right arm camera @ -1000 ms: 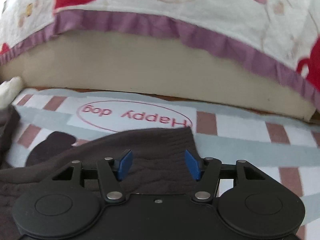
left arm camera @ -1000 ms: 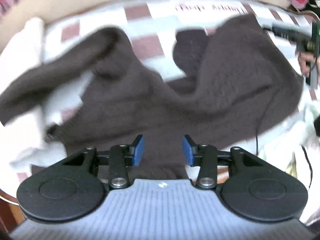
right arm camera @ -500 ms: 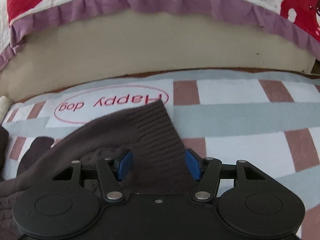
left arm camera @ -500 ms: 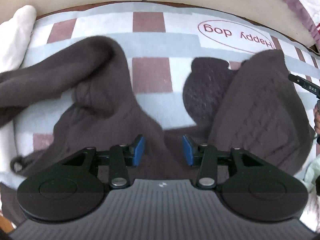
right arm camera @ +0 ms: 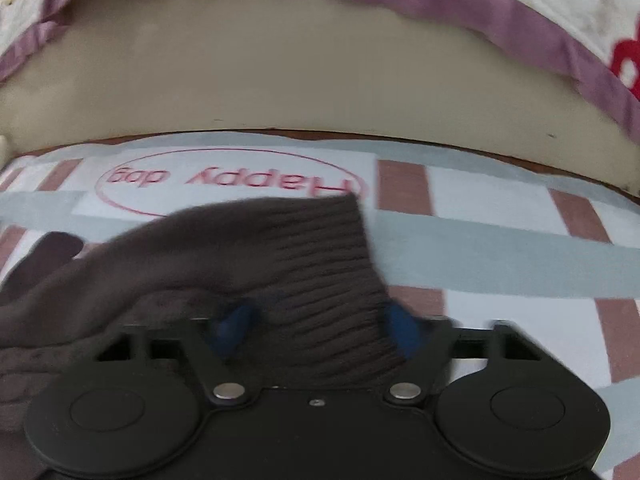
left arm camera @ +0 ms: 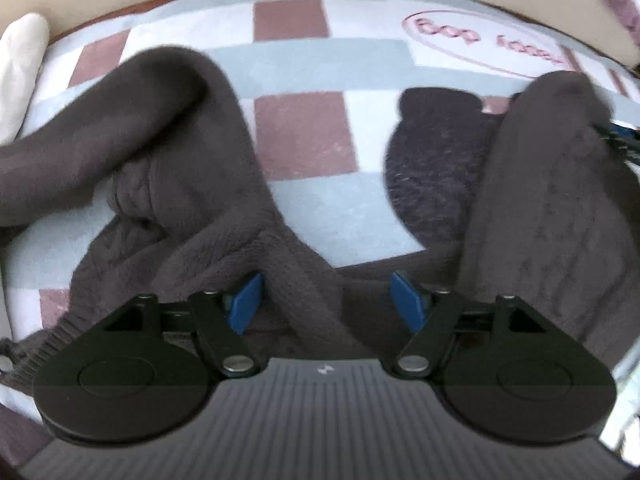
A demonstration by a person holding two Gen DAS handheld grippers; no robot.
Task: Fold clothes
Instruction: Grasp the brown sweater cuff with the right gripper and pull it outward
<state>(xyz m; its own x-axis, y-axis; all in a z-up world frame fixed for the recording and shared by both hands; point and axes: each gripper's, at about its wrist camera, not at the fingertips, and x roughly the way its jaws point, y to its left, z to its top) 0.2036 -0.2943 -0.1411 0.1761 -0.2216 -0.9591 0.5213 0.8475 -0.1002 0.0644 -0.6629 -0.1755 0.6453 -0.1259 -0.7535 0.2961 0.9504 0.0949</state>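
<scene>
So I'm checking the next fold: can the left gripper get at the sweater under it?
Probably yes: the left gripper is opening right over the sweater, nothing in between.

From my left camera the sweater [left arm camera: 192, 216] runs off the frame's left and right edges, so I can't see its full spread. Beyond the sweater, the red lettering [left arm camera: 480, 40] on the blanket [left arm camera: 304, 56] smears unreadable. On my right camera the blue pads [right arm camera: 234, 326] blur against the sweater's ribbed hem [right arm camera: 320, 280]; contact I cannot tell.
</scene>
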